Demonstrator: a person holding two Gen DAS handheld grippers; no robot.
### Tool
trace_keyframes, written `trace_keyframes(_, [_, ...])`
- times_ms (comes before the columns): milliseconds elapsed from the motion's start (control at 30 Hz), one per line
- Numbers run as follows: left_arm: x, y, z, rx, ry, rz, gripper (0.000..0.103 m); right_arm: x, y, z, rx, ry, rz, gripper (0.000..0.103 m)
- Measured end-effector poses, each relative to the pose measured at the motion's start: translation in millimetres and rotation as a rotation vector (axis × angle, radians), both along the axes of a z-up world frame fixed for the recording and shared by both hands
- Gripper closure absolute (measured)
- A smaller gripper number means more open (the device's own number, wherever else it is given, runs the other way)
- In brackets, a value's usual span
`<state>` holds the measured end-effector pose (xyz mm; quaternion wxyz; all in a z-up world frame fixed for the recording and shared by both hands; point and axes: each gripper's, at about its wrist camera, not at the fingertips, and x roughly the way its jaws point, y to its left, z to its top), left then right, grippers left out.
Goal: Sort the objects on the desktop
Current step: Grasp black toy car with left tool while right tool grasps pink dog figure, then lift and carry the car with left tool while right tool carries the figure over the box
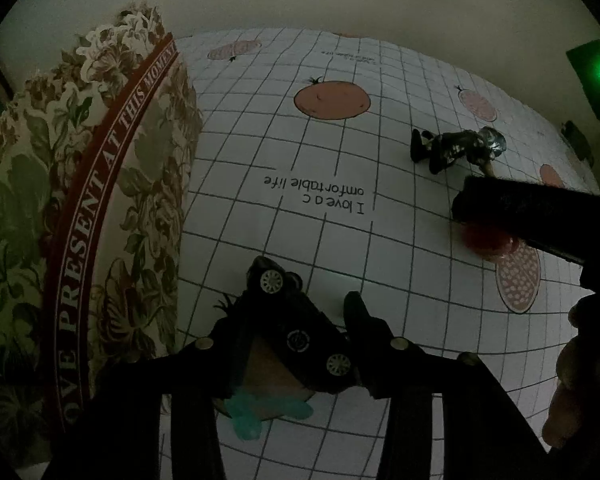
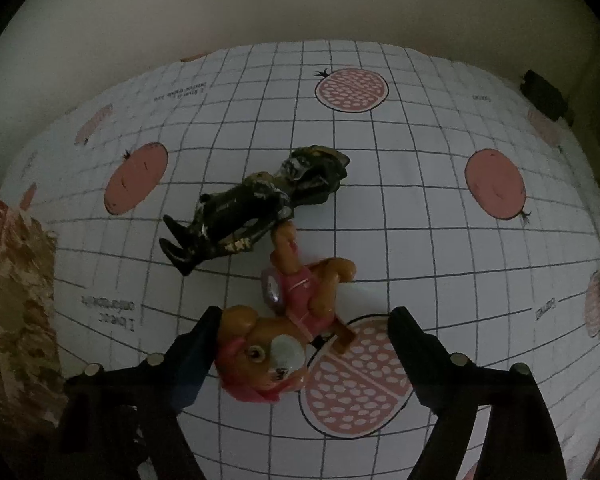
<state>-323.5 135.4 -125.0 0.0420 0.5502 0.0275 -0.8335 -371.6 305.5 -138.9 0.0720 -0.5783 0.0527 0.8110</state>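
Note:
In the left wrist view a black toy car (image 1: 300, 340) with cream wheels lies across the gap of my left gripper (image 1: 296, 304), and both fingers press against its sides. A brown puppy toy (image 2: 268, 364) in a pink outfit lies on its side between the fingers of my right gripper (image 2: 305, 312). The left finger touches its head, the right finger stands clear of it, so this gripper is open. A black figure (image 2: 260, 204) lies just beyond the puppy, touching its paw. The left wrist view also has that figure (image 1: 456, 148), at the right.
A white gridded tablecloth (image 1: 260, 220) with printed fruit covers the table. A floral box (image 1: 80, 200) with a red lettered band stands at the left; the right wrist view catches its edge (image 2: 12, 300). A dark object (image 2: 544, 94) sits at the far right edge. A person's hand (image 1: 572, 380) shows at the right.

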Motion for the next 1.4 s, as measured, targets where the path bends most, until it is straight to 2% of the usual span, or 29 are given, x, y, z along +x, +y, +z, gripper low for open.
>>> trace_keyframes(233, [-6.6,2.9,-3.3,-0.003,0.007,-0.002,0.057,-4.3,-6.5,-3.5,0.018,0.010,0.003,0.023])
trace_keyframes(500, [-8.0,4.1,-4.5,-0.007,0.012,-0.004,0.057,-4.9,-8.7,-1.9,0.020,0.016,-0.010,0.038])
trace_keyframes(833, [-10.2,5.3,-5.0,-0.016,0.010,-0.042,0.057,9.7,-5.4,-1.6,0.019,0.026,0.007,0.038])
trace_keyframes(1000, [-12.3,8.2,-4.4,-0.015,-0.004,-0.073,0.064,5.6,-3.3,-3.4,0.009,-0.001,-0.004,0.038])
trace_keyframes(1133, [-12.5,9.4,-4.1,-0.011,-0.014,-0.078,0.066,9.3,-6.2,-3.8,-0.005,-0.018,-0.018,0.038])
trace_keyframes(1200, [-12.6,12.0,-4.0,-0.018,-0.020,-0.086,0.070,11.3,-9.2,-4.1,-0.009,-0.028,-0.020,0.038])
trace_keyframes(1400, [-9.5,24.4,-3.0,-0.072,-0.054,-0.159,0.071,17.8,-13.8,-4.3,-0.049,-0.057,-0.040,0.038])
